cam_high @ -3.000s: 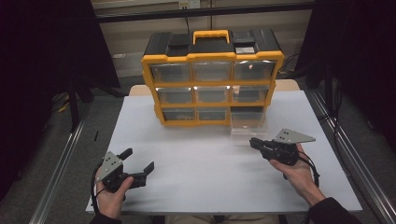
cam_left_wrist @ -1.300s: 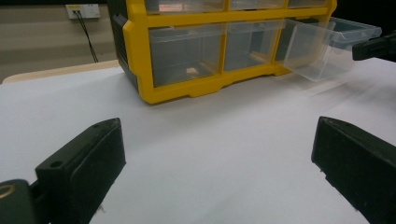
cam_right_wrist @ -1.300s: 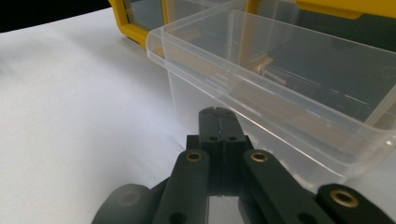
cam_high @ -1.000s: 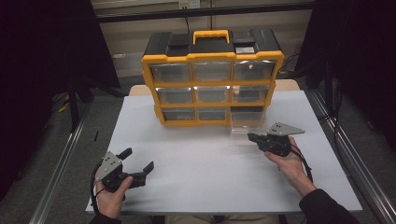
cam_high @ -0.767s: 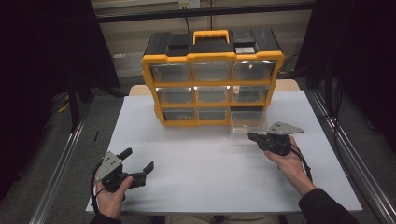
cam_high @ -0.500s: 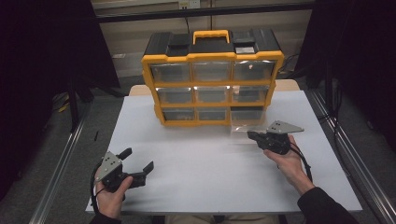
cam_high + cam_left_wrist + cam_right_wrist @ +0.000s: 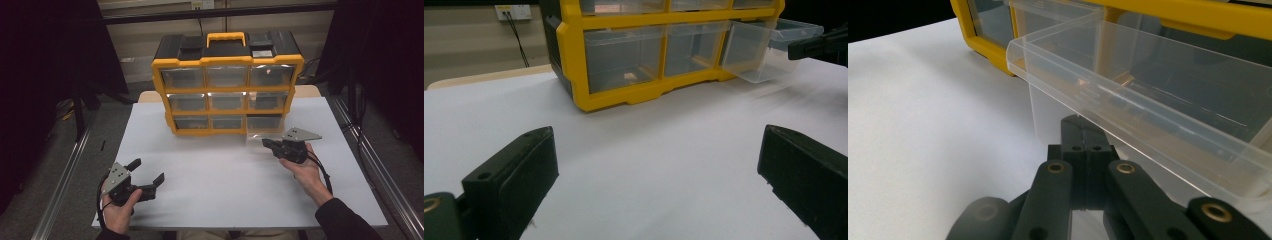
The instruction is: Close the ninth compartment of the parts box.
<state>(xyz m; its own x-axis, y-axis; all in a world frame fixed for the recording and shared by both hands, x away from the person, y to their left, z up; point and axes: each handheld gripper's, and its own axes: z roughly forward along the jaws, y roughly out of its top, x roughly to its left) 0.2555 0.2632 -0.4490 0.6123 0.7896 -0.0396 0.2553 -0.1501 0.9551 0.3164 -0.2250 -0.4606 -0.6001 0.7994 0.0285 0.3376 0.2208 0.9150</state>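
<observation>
High view shows a yellow organiser (image 7: 227, 85) with a black top and a yellow handle standing at the far middle of the white desk (image 7: 220, 170), three rows of three clear drawers facing the person. The bottom-right drawer (image 7: 265, 131) is drawn part way out of its bay toward the person, its front end sticking out over the desk.

The right gripper (image 7: 268, 144) sits in the right hand (image 7: 305, 167) at the drawer's front, tips against the clear plastic. In the right gripper view its fingers (image 7: 1087, 145) are pressed together flat, closed on the front wall of the drawer (image 7: 1128, 100) just beneath the rim; the rim and the open tray run up and away to the right above the fingers, and the yellow frame (image 7: 993, 50) of the organiser lies just behind. Something small and brownish shows through the plastic near the front wall, too blurred to tell what it is.

The left gripper (image 7: 147, 172) rests in the left hand (image 7: 120, 210) at the near left of the desk, well apart from the organiser and the drawer. Its fingers (image 7: 511, 182) stand wide apart with bare desk between them. From the left gripper view the pulled-out drawer (image 7: 769, 52) is far off at upper right, with the other gripper's dark tip touching its front. A small pale object lies in the bottom-left drawer (image 7: 624, 57).
</observation>
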